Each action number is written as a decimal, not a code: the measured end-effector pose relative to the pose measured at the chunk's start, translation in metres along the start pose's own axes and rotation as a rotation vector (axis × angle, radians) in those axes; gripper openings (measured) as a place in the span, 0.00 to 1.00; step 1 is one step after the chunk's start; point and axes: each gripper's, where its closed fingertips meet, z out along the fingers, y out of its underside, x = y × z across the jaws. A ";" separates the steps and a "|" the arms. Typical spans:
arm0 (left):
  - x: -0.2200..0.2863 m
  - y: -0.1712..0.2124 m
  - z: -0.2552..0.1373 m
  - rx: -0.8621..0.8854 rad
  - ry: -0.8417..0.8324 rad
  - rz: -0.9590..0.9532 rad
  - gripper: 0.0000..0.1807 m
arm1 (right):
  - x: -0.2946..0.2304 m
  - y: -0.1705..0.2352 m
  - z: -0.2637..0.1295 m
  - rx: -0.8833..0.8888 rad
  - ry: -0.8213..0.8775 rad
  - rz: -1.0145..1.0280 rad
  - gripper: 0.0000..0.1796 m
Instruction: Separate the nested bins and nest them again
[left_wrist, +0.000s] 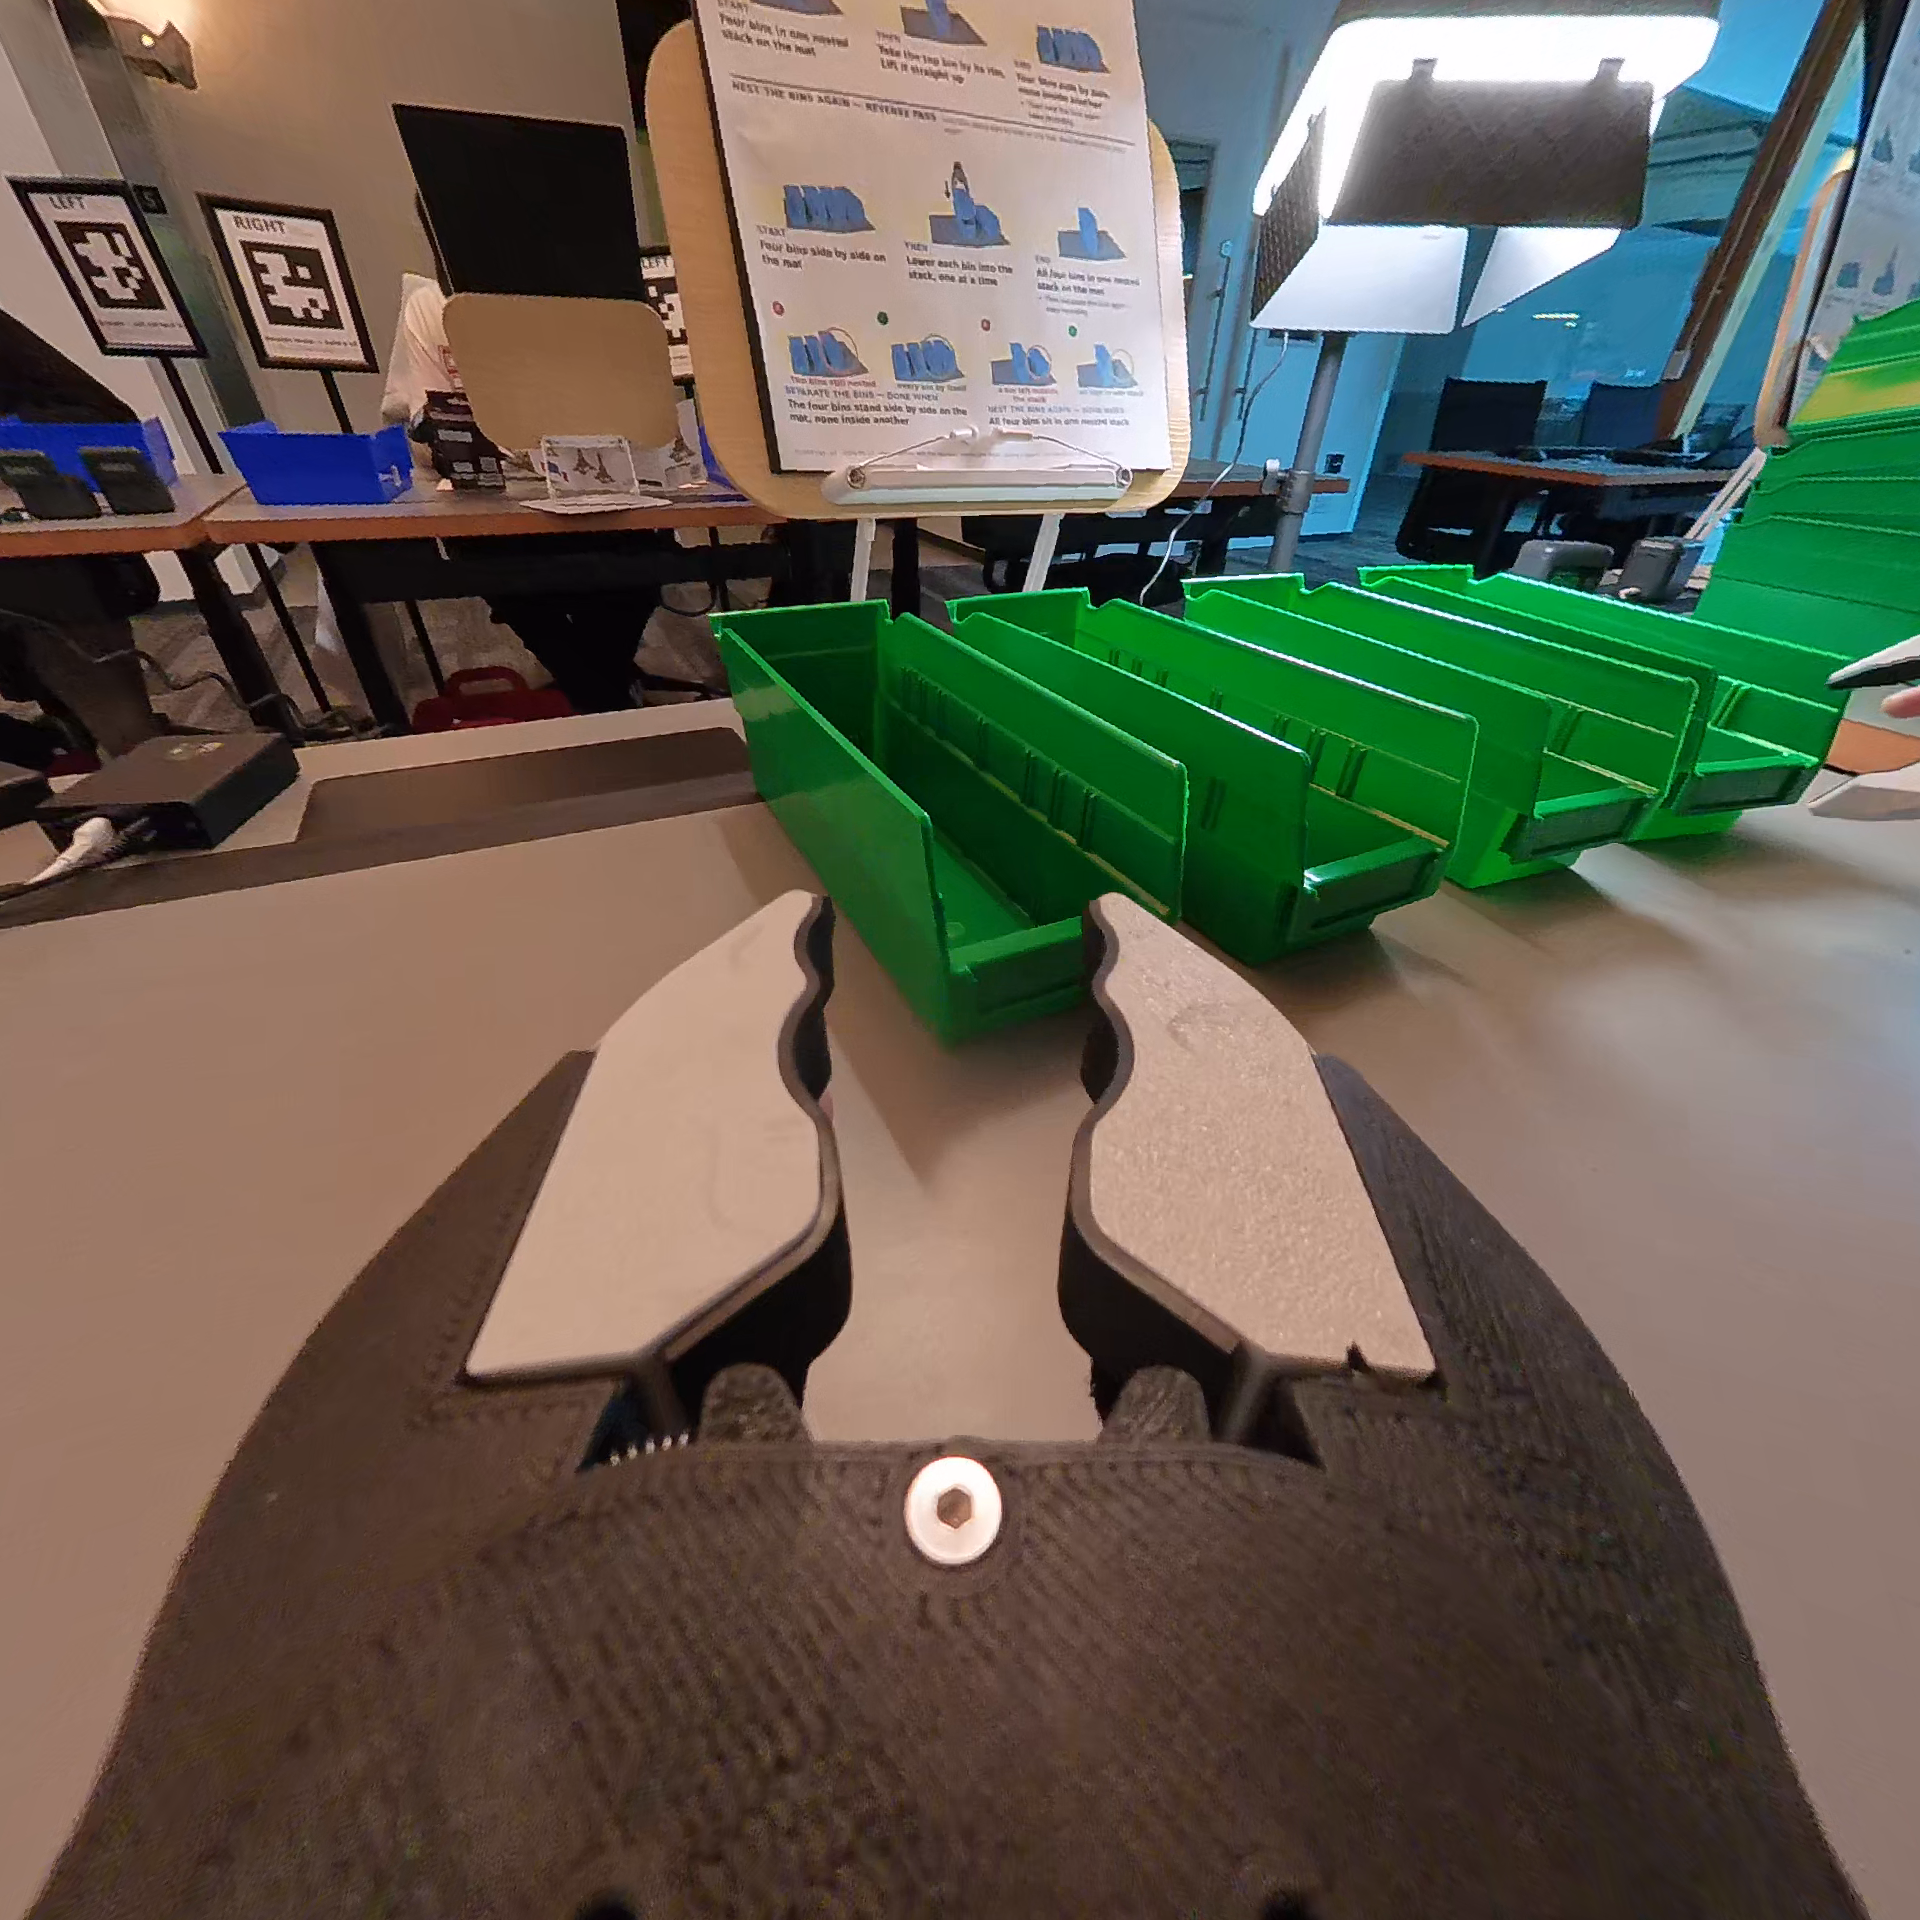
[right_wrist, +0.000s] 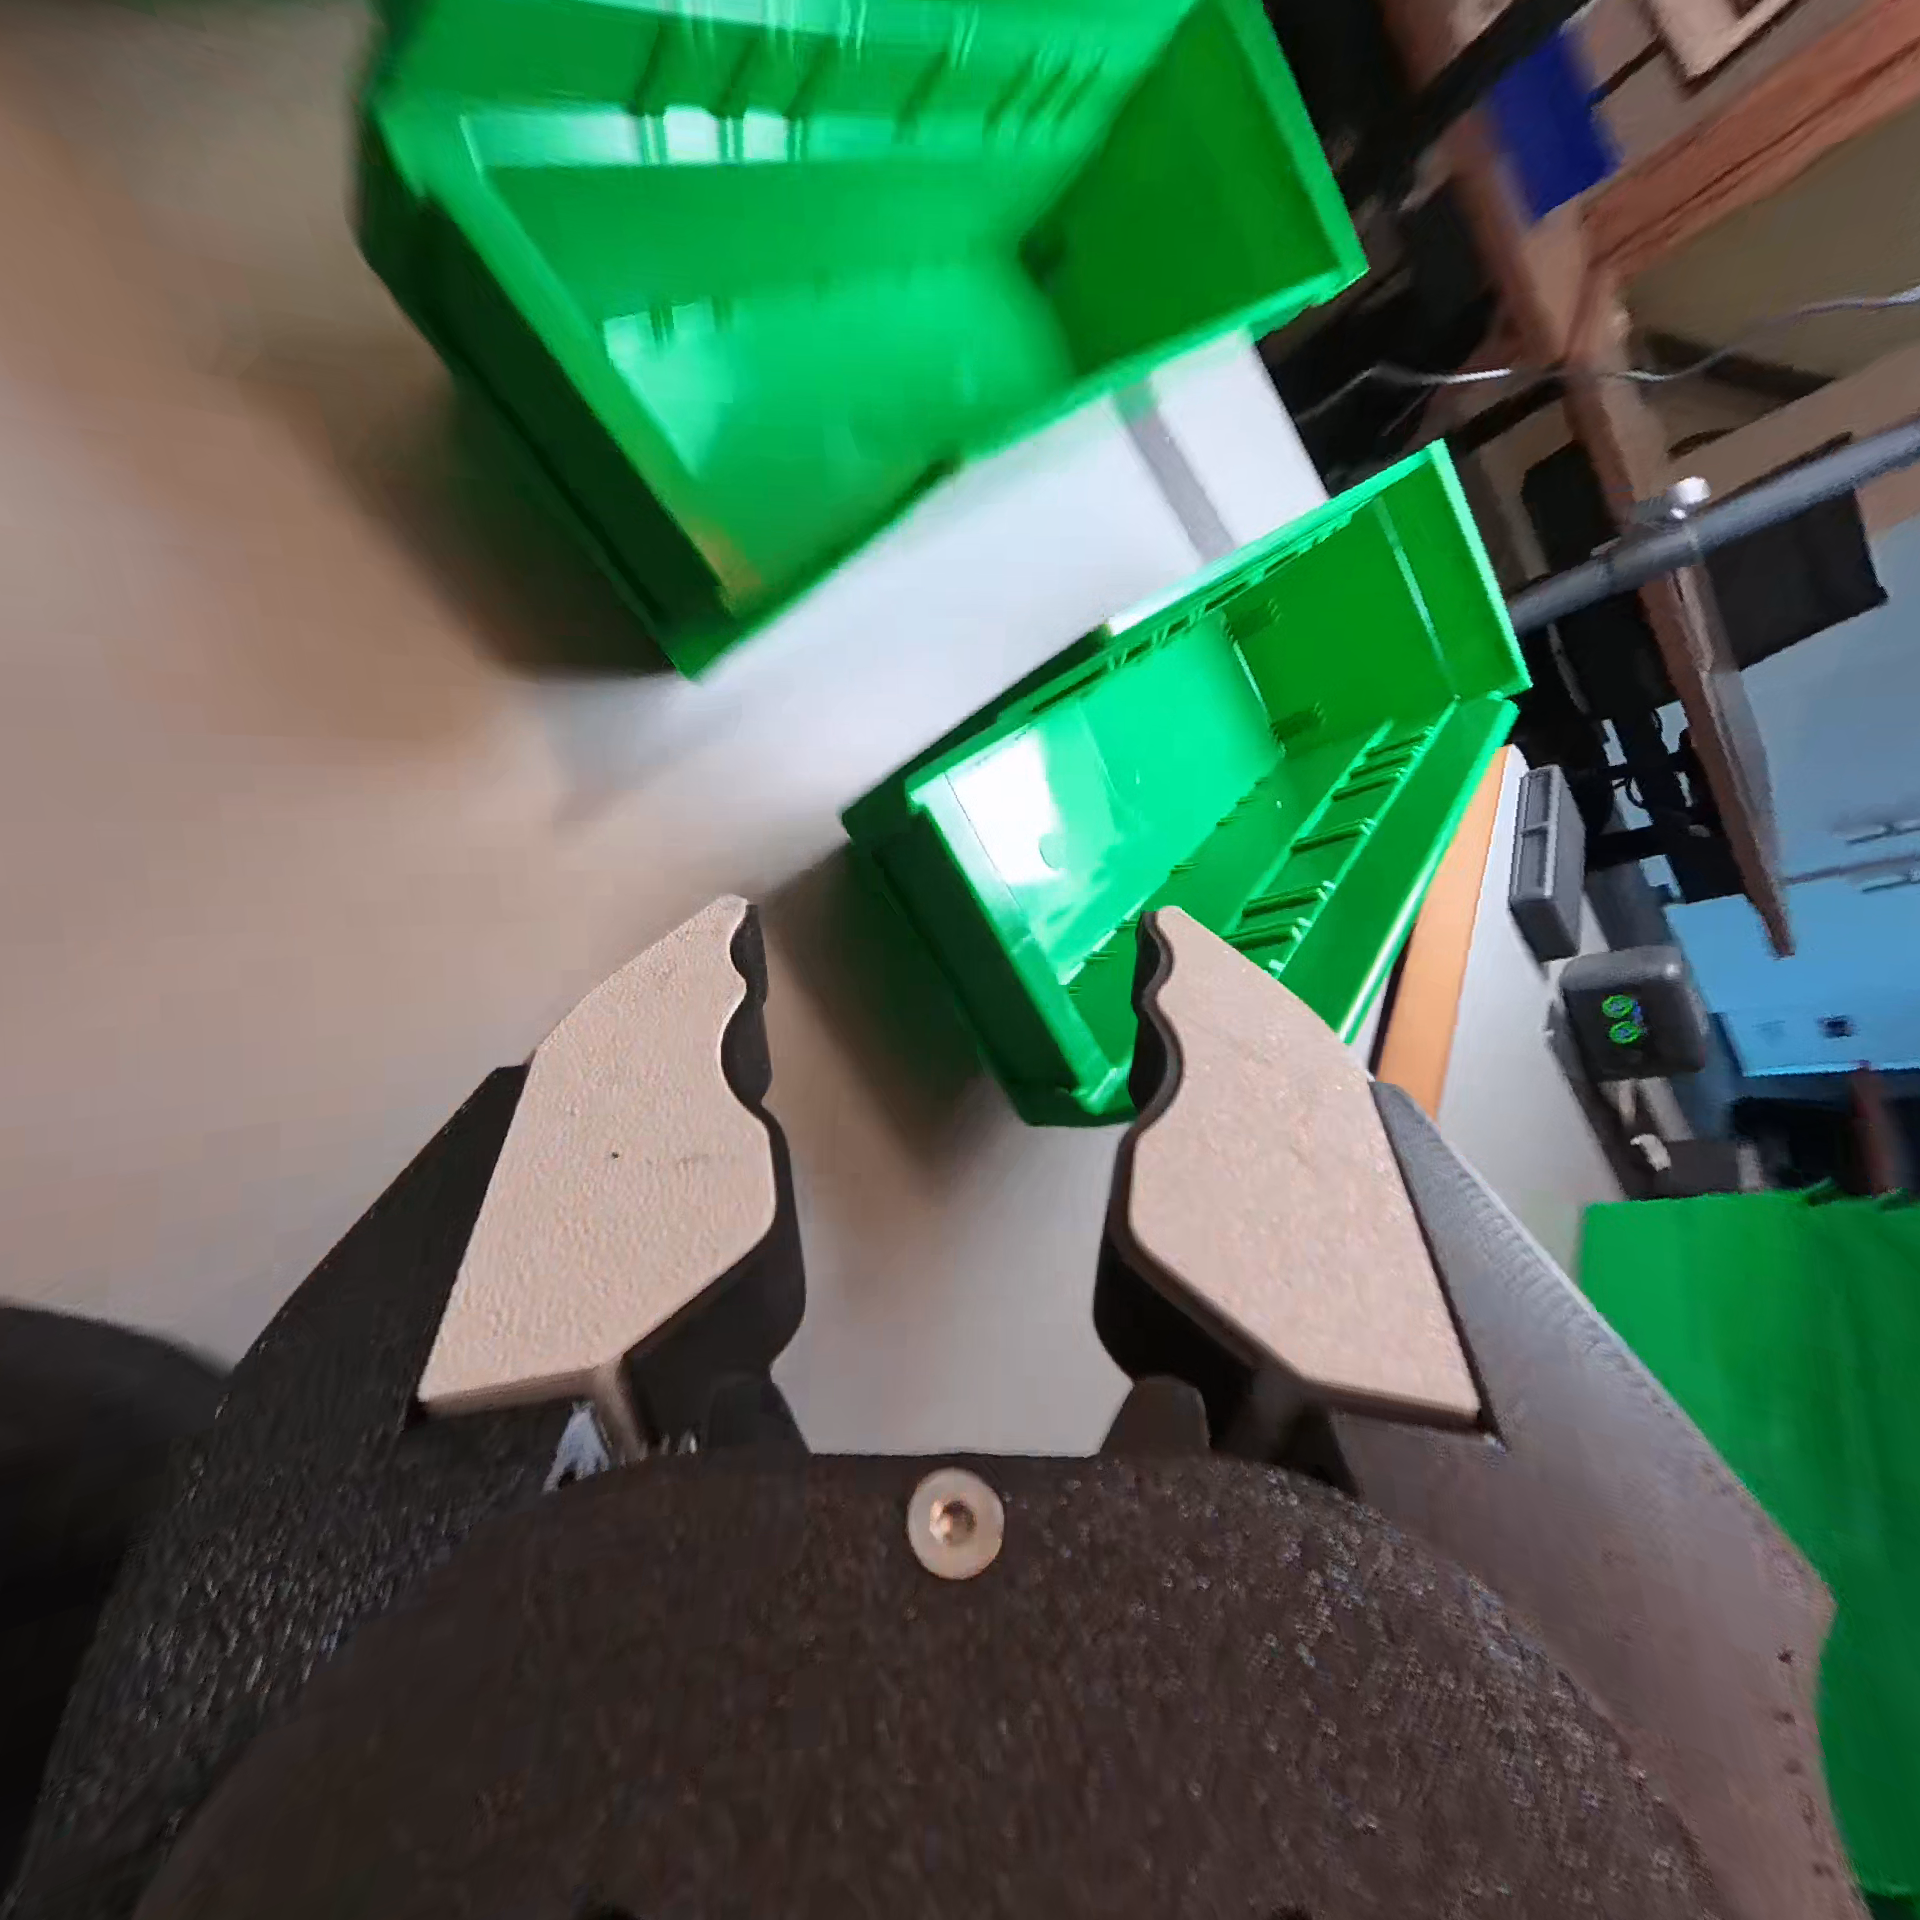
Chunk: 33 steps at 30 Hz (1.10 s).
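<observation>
I am holding my left tool (left_wrist: 956, 935) low over the grey bench (left_wrist: 312, 1091), its two fingers standing well apart with nothing between them, and it is pointing at the near end of the closest green bin (left_wrist: 935, 790). Four green bins are sitting side by side on the bench in a row that runs off to the right: the closest one, a second bin (left_wrist: 1226, 748) just beside it, a third bin (left_wrist: 1455, 717) and a fourth bin (left_wrist: 1683, 696), each standing on its own base and none inside another. The right fingertip of my left tool is overlapping the near corner of the closest bin in the left wrist view, but I cannot tell whether it is touching. Behind the row an instruction sheet (left_wrist: 935, 239) is resting on a wooden board, and blue bins (left_wrist: 312, 462) are sitting on a table farther back. I am holding my right tool (right_wrist: 945, 935) tilted steeply above the bench, its fingers also spread wide and empty. Its view is blurred with motion; one green bin (right_wrist: 1195, 810) is lying just past its fingertips and another green bin (right_wrist: 831, 312) is showing farther off, both open side towards the camera.
</observation>
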 end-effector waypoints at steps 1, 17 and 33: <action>0.000 0.000 0.000 0.000 -0.002 0.004 0.25 | 0.001 0.004 0.008 -0.028 -0.014 -0.042 0.37; 0.010 0.012 0.006 -0.061 0.024 0.040 0.26 | -0.003 0.041 0.070 -0.271 -0.214 -0.338 0.21; 0.017 0.020 0.011 -0.099 0.045 0.071 0.25 | 0.032 -0.065 -0.003 -0.089 -0.104 -0.486 0.15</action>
